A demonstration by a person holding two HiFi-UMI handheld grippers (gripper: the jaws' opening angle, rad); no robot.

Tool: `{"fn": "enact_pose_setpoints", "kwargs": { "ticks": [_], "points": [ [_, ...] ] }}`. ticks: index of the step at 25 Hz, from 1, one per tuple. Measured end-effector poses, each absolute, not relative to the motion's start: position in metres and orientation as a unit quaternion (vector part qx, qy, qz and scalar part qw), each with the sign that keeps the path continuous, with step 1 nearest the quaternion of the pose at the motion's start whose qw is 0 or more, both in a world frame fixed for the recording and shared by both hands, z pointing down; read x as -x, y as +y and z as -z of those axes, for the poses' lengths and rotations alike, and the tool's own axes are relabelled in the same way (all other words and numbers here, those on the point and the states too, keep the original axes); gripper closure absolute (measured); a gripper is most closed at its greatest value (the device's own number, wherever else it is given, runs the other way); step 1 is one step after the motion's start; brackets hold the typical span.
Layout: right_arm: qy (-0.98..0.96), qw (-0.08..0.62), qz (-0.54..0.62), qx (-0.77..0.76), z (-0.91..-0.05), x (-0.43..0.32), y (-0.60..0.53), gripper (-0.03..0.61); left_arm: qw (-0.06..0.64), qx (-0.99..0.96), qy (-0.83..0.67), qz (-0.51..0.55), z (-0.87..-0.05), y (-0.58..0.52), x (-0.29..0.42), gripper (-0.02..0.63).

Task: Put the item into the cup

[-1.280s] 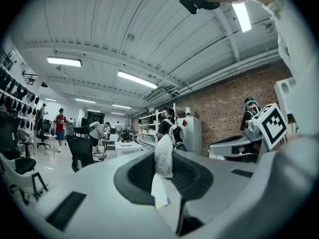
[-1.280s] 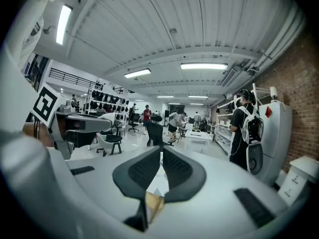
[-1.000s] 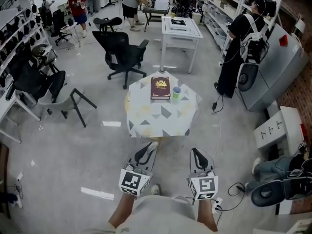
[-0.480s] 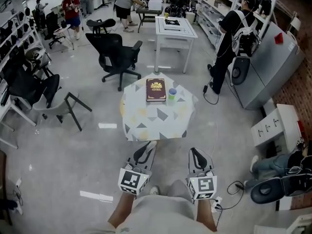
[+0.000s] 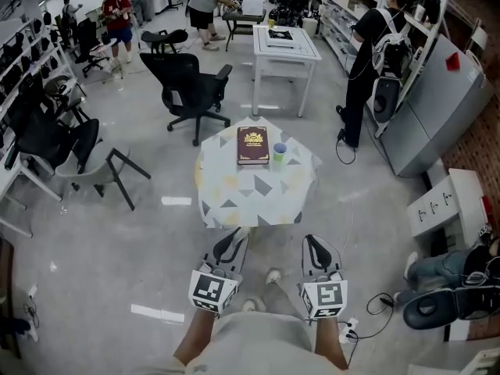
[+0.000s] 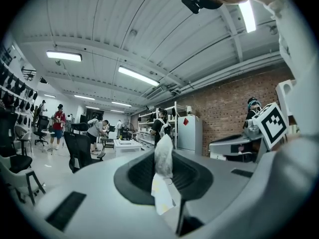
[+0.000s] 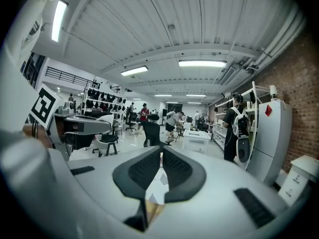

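Observation:
A small table under a white patterned cloth [image 5: 254, 190] stands ahead of me. On it lie a dark red book [image 5: 252, 144] and, at the book's right, a pale cup [image 5: 280, 152]. My left gripper [image 5: 241, 237] hangs low, short of the table's near edge, shut on a small white item [image 6: 163, 156] that stands up between its tips [image 6: 163, 153]. My right gripper [image 5: 311, 243] is beside it at the same height. In the right gripper view its jaws [image 7: 161, 153] meet at the tips with nothing between them.
A black office chair [image 5: 191, 88] and a white table [image 5: 285, 49] stand beyond the small table. A grey chair [image 5: 90, 158] is at the left. A person with a backpack [image 5: 367, 53] stands by a grey cabinet [image 5: 437, 108] at the right. Cables [image 5: 375, 303] lie on the floor.
The view has shifted slightly about the table, and my shoe now shows below between the grippers. Both grippers keep their places and their grip.

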State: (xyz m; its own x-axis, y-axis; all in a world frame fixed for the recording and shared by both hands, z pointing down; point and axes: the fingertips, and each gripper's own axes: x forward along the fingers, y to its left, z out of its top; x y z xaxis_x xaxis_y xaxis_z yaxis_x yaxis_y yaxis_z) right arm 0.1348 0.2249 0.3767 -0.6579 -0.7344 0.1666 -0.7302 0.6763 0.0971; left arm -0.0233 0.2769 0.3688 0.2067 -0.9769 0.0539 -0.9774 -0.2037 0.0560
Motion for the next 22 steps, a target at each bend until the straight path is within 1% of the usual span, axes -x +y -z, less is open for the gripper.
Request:
{"fn": "enact_pose_setpoints", "kwargs": {
  "ticks": [9, 14, 22],
  "points": [
    [-0.916, 0.086, 0.002, -0.392, -0.382, -0.136, 0.179, 0.557, 0.036, -0.766, -0.642, -0.015, -0.37, 0.237, 0.021, 0.546],
    [-0.92, 0.078, 0.0, -0.384, -0.379, -0.14, 0.143, 0.557, 0.018, -0.762, -0.647, -0.019, -0.356, 0.203, 0.015, 0.546],
    [-0.931, 0.065, -0.005, -0.358, -0.376, -0.135, 0.098, 0.557, 0.022, -0.742, -0.67, -0.033, -0.357, 0.172, 0.017, 0.546]
  ]
}}
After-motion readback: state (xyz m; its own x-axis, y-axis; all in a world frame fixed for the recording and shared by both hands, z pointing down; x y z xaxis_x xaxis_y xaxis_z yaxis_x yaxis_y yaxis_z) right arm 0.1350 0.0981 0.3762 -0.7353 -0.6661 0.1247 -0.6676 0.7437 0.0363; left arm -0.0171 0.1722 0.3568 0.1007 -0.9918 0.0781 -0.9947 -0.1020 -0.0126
